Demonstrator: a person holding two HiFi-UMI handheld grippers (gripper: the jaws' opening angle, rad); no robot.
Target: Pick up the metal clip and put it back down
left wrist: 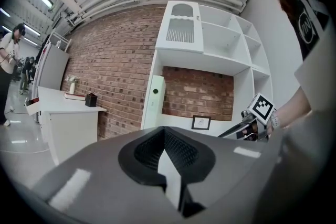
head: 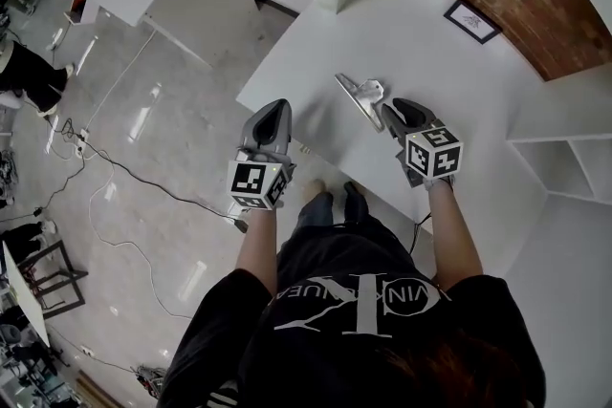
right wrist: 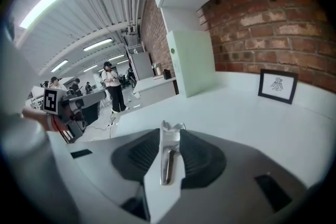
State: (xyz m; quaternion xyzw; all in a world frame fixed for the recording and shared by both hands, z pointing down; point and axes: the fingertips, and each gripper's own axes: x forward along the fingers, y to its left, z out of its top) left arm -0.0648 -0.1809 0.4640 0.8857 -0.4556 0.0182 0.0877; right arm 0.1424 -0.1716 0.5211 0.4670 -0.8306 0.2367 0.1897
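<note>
The right claw (right wrist: pixel 169 136) is gripping the metal clip (right wrist: pixel 168 155). Its jaws are pressing on the clip's two flat sides, with only the thin metal keeping them apart.

In the head view the clip (head: pixel 361 98) is sticking straight out past the tip of the right claw (head: pixel 390 113). Its long axis is running on from the claw's own line, away from the person and slanting toward the counter's left edge. It is hanging over the near part of the counter (head: pixel 421 62), a little in from the near edge. It appears to be held clear of the surface, though the gap is hard to read.

The put-down is therefore turning on what lies below: bare white counter is directly under the clip, so a straight descent should be enough.

The left claw (left wrist: pixel 164 136) is closed with nothing in it. It is hovering just off the counter's near left edge (head: pixel 273 115) and is well apart from the clip, so the right hand is the nearer one.
</note>
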